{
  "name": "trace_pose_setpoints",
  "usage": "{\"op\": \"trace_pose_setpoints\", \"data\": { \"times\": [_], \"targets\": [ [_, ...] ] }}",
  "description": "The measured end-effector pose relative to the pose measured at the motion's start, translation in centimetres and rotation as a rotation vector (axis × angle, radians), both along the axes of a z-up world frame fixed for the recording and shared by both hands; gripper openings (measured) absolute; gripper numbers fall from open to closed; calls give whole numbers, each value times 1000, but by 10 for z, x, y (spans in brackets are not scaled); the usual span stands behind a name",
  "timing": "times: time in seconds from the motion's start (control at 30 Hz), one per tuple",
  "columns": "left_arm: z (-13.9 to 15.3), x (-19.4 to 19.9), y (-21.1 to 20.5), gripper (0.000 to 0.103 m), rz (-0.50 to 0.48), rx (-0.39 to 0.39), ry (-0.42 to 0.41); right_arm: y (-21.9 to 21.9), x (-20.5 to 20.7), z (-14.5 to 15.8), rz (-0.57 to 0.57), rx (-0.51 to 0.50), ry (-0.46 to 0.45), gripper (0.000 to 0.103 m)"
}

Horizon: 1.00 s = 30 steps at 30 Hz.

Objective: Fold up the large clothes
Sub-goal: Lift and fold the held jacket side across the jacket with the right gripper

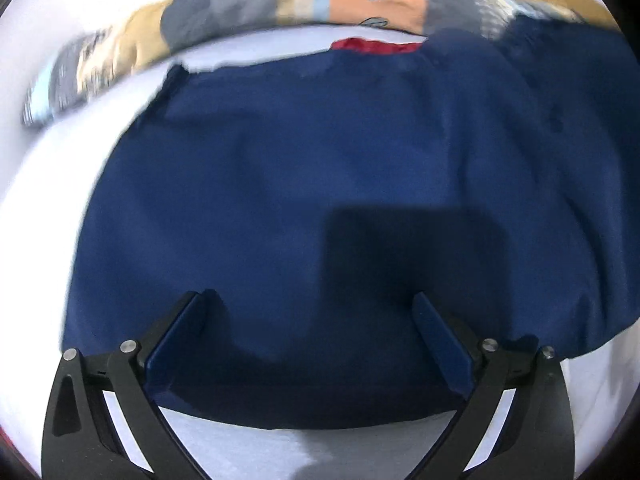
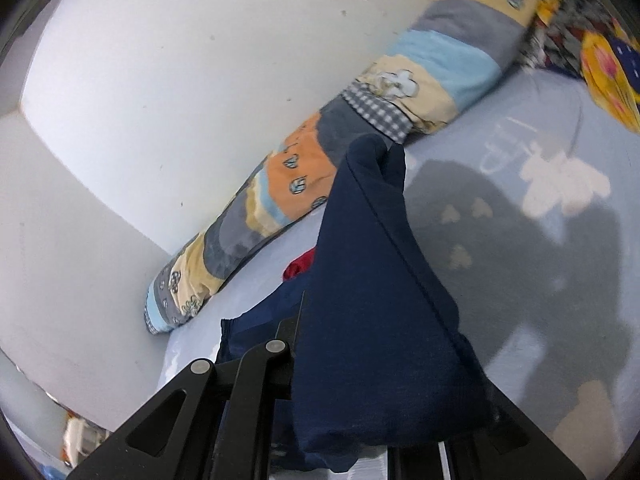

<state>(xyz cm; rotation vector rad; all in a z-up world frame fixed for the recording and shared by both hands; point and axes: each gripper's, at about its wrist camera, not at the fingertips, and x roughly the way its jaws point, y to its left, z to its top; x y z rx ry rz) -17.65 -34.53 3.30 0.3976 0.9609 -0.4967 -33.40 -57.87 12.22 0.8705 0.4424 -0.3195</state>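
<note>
Right wrist: tongs [image 2: 360, 360] tilted, gripping navy garment [image 2: 380, 300].

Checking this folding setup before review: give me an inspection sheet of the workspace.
Surface: pale blue bedsheet with a white print.
Job's things: navy garment spread flat; one part lifted, red lining showing at the far edge.
Clutter: patchwork bolster along the wall; yellow patterned cloth at the far corner.
Grippers: left gripper open over the garment; right gripper shut on a navy fold.
Cables: nothing seen.
Surroundings: white wall.
</note>
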Motion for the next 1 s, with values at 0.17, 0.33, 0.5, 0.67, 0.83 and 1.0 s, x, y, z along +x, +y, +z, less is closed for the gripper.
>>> {"op": "trace_pose_setpoints", "data": {
  "times": [0.17, 0.33, 0.5, 0.67, 0.83, 1.0],
  "targets": [
    [14, 13, 17, 103, 54, -96, 42, 20, 14, 14, 28, -57, 24, 14],
    [17, 20, 25, 103, 59, -66, 47, 36, 27, 29, 49, -81, 49, 14],
    [63, 41, 77, 103, 183, -237, -35, 59, 44, 47, 73, -120, 70, 14],
    [75, 71, 134, 103, 313, -255, -61, 84, 64, 56, 95, -137, 86, 14],
    [86, 95, 184, 103, 413, -254, -121, 109, 80, 65, 109, -155, 93, 14],
    [90, 106, 221, 103, 473, -299, -101, 143, 105, 71, 137, -181, 112, 14]
  ]
}}
